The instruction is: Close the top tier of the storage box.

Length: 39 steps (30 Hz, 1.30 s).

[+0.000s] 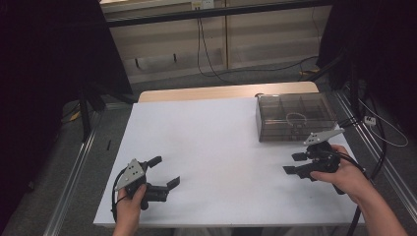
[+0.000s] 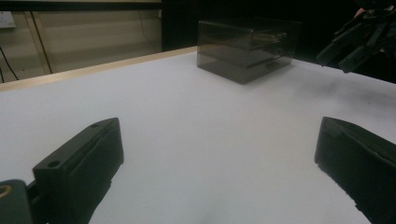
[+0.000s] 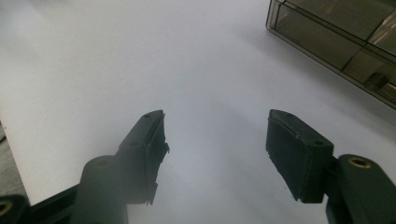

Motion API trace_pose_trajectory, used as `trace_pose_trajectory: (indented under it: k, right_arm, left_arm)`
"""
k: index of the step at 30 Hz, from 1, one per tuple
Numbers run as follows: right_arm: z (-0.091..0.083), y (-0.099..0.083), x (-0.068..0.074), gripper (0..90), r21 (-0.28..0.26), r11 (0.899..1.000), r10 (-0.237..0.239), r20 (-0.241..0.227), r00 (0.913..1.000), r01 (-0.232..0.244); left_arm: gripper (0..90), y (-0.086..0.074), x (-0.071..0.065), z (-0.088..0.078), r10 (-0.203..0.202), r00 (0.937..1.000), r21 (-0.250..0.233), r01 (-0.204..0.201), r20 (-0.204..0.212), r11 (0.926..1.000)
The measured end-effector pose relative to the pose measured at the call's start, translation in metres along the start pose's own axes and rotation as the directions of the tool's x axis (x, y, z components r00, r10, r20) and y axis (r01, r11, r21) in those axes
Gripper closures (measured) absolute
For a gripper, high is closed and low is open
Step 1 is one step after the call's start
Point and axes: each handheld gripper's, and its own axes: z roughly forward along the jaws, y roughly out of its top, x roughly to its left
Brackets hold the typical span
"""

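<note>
A dark, see-through plastic compartment box (image 1: 294, 117) stands at the far right of the white table (image 1: 206, 147), with a thin ring showing through its lid. My left gripper (image 1: 165, 172) rests near the front left edge, held by a hand, its jaws spread wide over bare table. In the left gripper view the box (image 2: 247, 49) sits ahead and the other gripper (image 2: 359, 42) shows at the top right. My right gripper (image 1: 294, 163) hovers just in front of the box, pointing left, open with nothing between its jaws. In the right gripper view the box's corner (image 3: 345, 37) lies at the upper right.
The table's wooden far edge (image 1: 226, 92) shows beyond the white sheet. Black drapes hang at both sides, and cables (image 1: 206, 54) trail on the floor behind. Metal rails (image 1: 74, 167) run along the floor at left and right of the table.
</note>
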Motion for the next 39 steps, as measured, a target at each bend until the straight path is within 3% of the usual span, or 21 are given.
trace_pose_trajectory:
  k: [39]
  right_arm:
    - [0.006, -0.04, 0.019, 25.5, -0.062, 0.998, 0.006, 0.039, 0.9992, -0.003]
  left_arm:
    - [1.6, -0.001, -0.002, 0.001, -0.002, 1.0, 0.007, 0.001, 0.005, 1.0]
